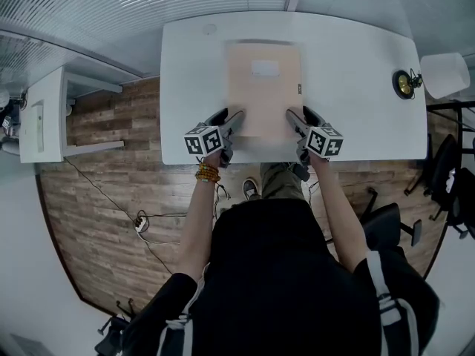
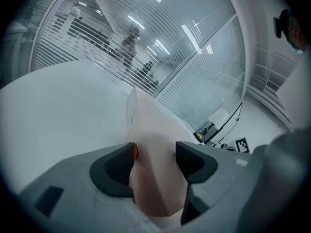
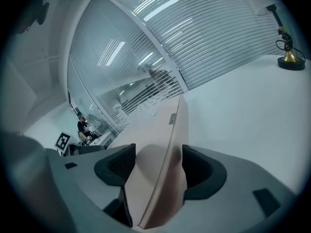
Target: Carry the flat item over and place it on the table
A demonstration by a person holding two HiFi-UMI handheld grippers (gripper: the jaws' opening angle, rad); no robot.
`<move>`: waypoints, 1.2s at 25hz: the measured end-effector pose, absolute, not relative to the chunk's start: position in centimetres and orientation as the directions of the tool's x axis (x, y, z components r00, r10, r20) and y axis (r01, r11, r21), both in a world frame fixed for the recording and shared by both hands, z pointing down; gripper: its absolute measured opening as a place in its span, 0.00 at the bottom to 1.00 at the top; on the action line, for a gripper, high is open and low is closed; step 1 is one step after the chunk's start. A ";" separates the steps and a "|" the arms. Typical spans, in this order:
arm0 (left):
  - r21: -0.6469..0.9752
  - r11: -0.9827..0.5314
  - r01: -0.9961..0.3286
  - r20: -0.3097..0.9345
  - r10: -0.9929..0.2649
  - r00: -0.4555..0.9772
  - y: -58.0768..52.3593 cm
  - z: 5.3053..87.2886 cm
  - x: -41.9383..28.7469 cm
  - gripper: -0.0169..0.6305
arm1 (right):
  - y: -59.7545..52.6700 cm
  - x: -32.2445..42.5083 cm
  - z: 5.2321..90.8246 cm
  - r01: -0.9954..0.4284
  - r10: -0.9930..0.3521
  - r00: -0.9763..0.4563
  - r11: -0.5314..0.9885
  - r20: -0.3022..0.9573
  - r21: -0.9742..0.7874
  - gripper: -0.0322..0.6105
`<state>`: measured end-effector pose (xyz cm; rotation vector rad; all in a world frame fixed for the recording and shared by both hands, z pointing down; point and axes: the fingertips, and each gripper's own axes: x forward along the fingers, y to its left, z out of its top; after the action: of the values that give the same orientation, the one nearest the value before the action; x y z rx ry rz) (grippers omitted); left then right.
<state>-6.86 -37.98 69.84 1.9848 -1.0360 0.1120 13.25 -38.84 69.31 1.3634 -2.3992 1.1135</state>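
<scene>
Flat box [image 1: 263,87] apparently resting on the white surface [image 1: 356,87]. The left hand-held gripper [image 1: 231,117] stands open around its near edge; the right hand-held gripper [image 1: 295,116] clamps it. Probably light, stiff and smooth: hold both near corners.

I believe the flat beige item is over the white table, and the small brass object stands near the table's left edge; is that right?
Not quite. The small brass object stands near the right edge of the white table, not the left, as the head view shows. The flat beige item is indeed over the table.
</scene>
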 end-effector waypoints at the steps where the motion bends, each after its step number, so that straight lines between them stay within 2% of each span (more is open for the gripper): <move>1: 0.653 -0.274 -0.706 0.435 -0.628 0.646 -37.8 69.8 -7.0 0.45 | -38.8 13.4 69.3 -0.800 -0.674 -0.565 0.307 0.476 -0.516 0.46; 9: 0.631 -0.269 -0.728 0.414 -0.677 0.609 -37.6 68.0 -8.7 0.45 | -38.5 14.7 67.1 -0.828 -0.708 -0.537 0.341 0.458 -0.445 0.46; 15: 0.459 -0.366 -0.810 0.391 -0.735 0.554 -38.4 63.6 -8.2 0.44 | -38.6 12.9 63.1 -0.827 -0.727 -0.558 0.451 0.400 -0.334 0.46; 20: 0.301 -0.435 -0.849 0.317 -0.794 0.519 -38.8 58.7 -7.4 0.42 | -38.3 11.1 58.8 -0.827 -0.759 -0.562 0.529 0.328 -0.193 0.46; 25: 0.178 -0.454 -0.873 0.222 -0.846 0.485 -38.3 53.8 -7.2 0.34 | -37.4 9.3 54.8 -0.814 -0.778 -0.579 0.568 0.243 -0.121 0.45; 30: 0.063 -0.434 -0.899 0.151 -0.886 0.439 -37.1 50.5 -7.1 0.26 | -35.9 8.3 50.9 -0.813 -0.799 -0.580 0.579 0.157 -0.059 0.39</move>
<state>-7.11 -37.06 50.47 2.5486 -1.5907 0.1435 8.30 -35.87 50.90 1.3795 -2.6893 0.1890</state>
